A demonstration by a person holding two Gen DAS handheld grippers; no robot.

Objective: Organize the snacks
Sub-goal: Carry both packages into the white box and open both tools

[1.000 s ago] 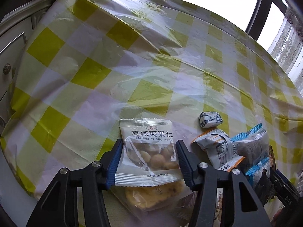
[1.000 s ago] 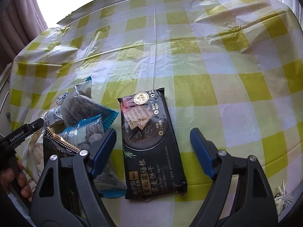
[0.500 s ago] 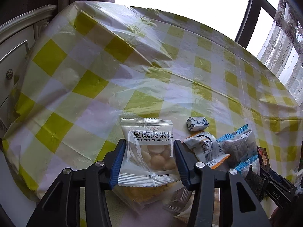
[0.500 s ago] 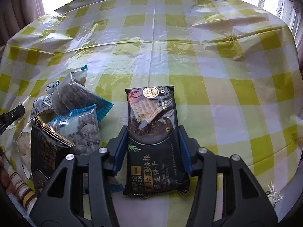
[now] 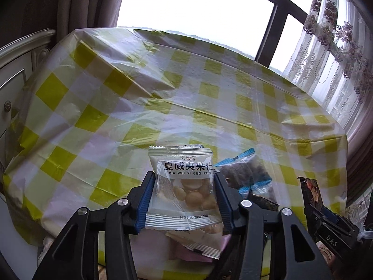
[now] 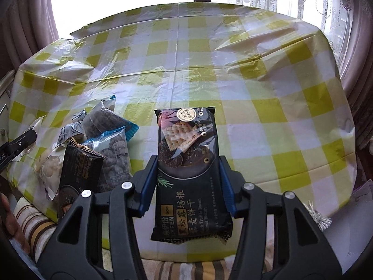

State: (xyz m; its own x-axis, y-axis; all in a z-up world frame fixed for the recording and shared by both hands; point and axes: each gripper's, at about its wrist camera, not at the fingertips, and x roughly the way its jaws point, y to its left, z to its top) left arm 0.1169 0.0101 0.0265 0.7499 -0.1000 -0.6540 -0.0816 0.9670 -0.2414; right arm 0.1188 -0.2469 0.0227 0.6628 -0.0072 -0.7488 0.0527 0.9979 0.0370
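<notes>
A small white and clear plastic packet of round pale nuts (image 5: pixel 184 184), printed with dark Chinese characters and "XIA WEI YI GUO REN", stands upright and lifted off the table, pinched at both side edges. A long black glossy wrapper of crackers (image 6: pixel 190 170), showing a square cracker picture and a gold round seal, is likewise held up by its sides, top end pointing away. On the yellow checked cloth to its left lies a loose heap: two blue-edged clear bags of dark pieces (image 6: pixel 109 137), a black gold-trimmed packet (image 6: pixel 79 165), a pale packet (image 6: pixel 50 165), and what may be small wrapped sweets (image 6: pixel 79 116).
</notes>
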